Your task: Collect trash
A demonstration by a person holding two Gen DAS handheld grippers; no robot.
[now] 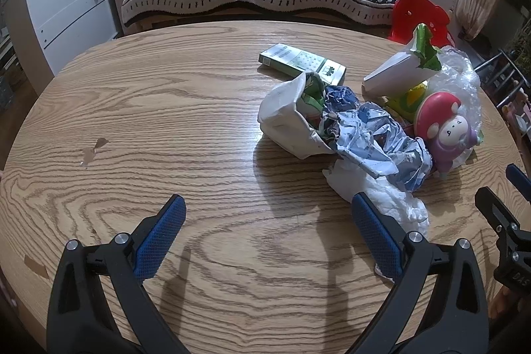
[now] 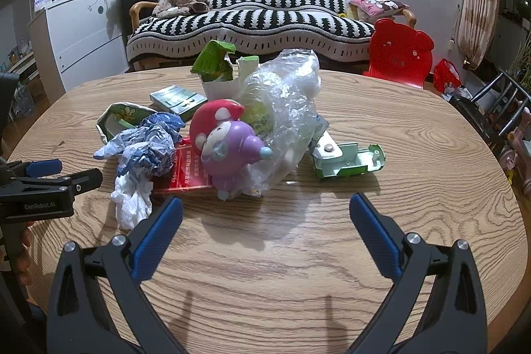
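Trash lay heaped on the worktop. Both the left gripper and right gripper hovered spread and empty. Only the right view showed a green carton.

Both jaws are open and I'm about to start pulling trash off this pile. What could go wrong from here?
1. The purple and pink toy rests against the clear plastic bag; pulling the bag could drag it along, and it may not be trash.
2. The white tissue touches the crumpled blue paper, so the left gripper might take both or tear it.
3. The right gripper sits close beside the left; both reaching in could collide.
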